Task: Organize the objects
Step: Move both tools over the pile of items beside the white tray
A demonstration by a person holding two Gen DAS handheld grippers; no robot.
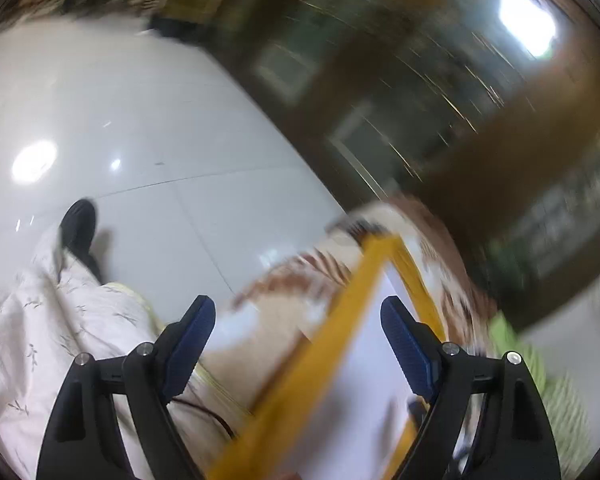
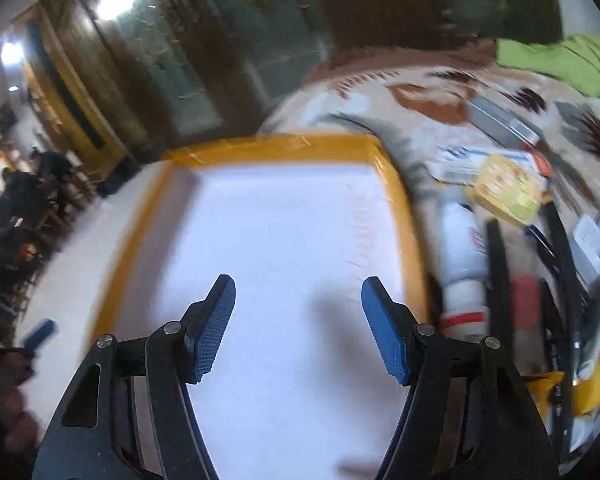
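A white tray with a yellow-taped rim (image 2: 408,216) lies on a patterned cloth; its floor looks bare. My right gripper (image 2: 298,292) is open and empty above the tray's floor. Right of the tray lie a white bottle with a red band (image 2: 462,256), a yellow packet (image 2: 508,188), a white box (image 2: 456,158) and black straps (image 2: 496,264). My left gripper (image 1: 298,314) is open and empty, over the tray's left rim (image 1: 332,328). The left wrist view is blurred.
The patterned cloth (image 2: 420,92) covers the surface. A green cloth (image 2: 556,64) lies at the far right, and shows in the left wrist view (image 1: 540,364). A dark wooden glass cabinet (image 2: 172,60) stands behind. White tiled floor (image 1: 140,128), my light trousers and black shoe (image 1: 78,224) are left.
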